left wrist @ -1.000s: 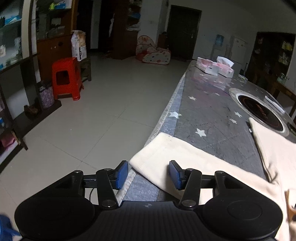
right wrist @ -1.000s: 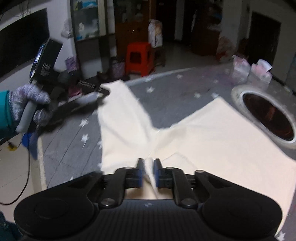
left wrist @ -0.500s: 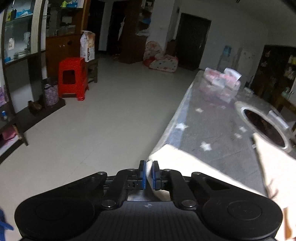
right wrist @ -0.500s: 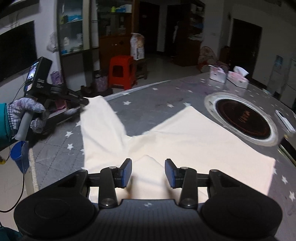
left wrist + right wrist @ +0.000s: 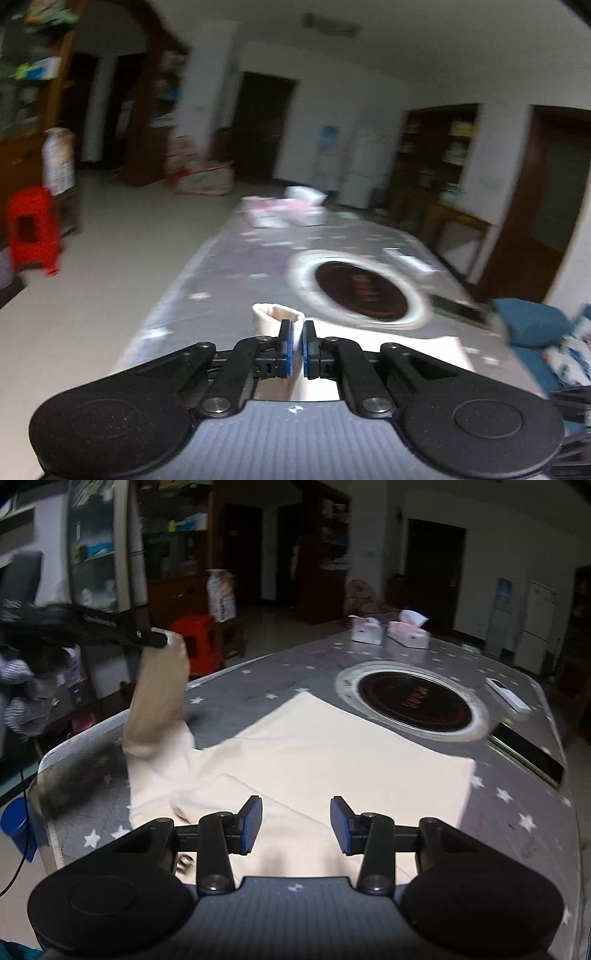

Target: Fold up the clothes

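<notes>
Cream garment (image 5: 332, 746) lies spread on the star-print worktop (image 5: 517, 812), body flat, its far corner reaching toward the round inset burner (image 5: 413, 701) at 1 o'clock in the right wrist view. One sleeve (image 5: 159, 701) is off the cloth surface, drawn up to 10 o'clock.

Left hand-held gripper (image 5: 297, 349): pads pressed together on the sleeve's cuff (image 5: 277, 317), which shows as an open cream loop just ahead of the pads. Held by the cuff end so the whole sleeve hangs straight below the grip and can be carried over the body in one piece. Left view is motion-blurred; how much fabric sits between the pads is not certain.

Right hand-held gripper (image 5: 295, 825): pads set well apart, nothing between them, hovering over the near hem at 6 o'clock. A folded-over ridge of fabric (image 5: 221, 786) lies just ahead at 11 o'clock.

Judgement: sleeve fold in hand; the body lies flat so it serves as the base for the sleeve to land on. Next move likely calls for laying the sleeve across the torso without dragging the shoulder.

Risk: lifted sleeve pulls the shoulder seam and wrinkles the flat panel.

Tissue boxes (image 5: 388, 633) at 12 o'clock, well apart from the garment.
</notes>
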{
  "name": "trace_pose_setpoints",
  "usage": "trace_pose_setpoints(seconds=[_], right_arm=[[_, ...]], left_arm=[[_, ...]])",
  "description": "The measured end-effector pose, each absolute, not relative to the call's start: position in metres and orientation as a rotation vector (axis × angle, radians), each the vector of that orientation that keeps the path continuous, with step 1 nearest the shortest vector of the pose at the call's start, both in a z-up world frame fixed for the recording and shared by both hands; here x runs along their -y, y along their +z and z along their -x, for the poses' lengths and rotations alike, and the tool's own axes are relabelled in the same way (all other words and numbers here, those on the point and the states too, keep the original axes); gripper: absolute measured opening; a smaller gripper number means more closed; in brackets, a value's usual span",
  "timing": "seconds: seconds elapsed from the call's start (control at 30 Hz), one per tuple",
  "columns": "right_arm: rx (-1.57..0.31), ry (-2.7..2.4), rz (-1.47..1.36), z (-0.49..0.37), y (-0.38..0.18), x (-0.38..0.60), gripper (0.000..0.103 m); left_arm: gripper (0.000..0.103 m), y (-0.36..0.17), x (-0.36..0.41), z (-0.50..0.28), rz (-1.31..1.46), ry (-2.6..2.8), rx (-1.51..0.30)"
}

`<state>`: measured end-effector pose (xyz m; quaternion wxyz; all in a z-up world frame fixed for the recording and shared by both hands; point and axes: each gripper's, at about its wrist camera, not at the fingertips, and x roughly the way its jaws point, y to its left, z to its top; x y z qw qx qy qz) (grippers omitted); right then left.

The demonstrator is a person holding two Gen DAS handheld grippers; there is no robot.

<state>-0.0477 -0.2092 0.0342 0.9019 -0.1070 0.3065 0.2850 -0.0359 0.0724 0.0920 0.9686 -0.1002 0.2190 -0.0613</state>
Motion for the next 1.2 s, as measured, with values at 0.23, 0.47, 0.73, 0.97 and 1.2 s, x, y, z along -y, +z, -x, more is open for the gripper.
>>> trace_pose_setpoints(seconds=[0.23, 0.47, 0.73, 0.97, 1.2], right_arm=[[-0.637, 0.52, 0.148, 0.058, 0.027, 0.248, 0.041], [-0.649, 0.453, 0.104, 0.065, 0.019, 0.279, 0.041], [-0.642, 0.392, 0.065, 0.06, 0.018, 0.294, 0.041], [-0.62, 0.4, 0.074, 0.057, 0.023, 0.285, 0.041], [-0.672, 0.515, 0.122, 0.056, 0.008, 0.252, 0.039]], left_arm=[[0.005, 0.096, 0.012, 0.035, 0.151, -0.328, -0.466], [0.005, 0.075, 0.071, 0.033, 0.111, -0.484, -0.537], [0.023, 0.042, 0.091, 0.03, 0.096, -0.587, -0.653], [0.037, 0.042, 0.047, 0.029, 0.097, -0.523, -0.621], [0.022, 0.018, -0.008, 0.016, 0.072, -0.383, -0.686]])
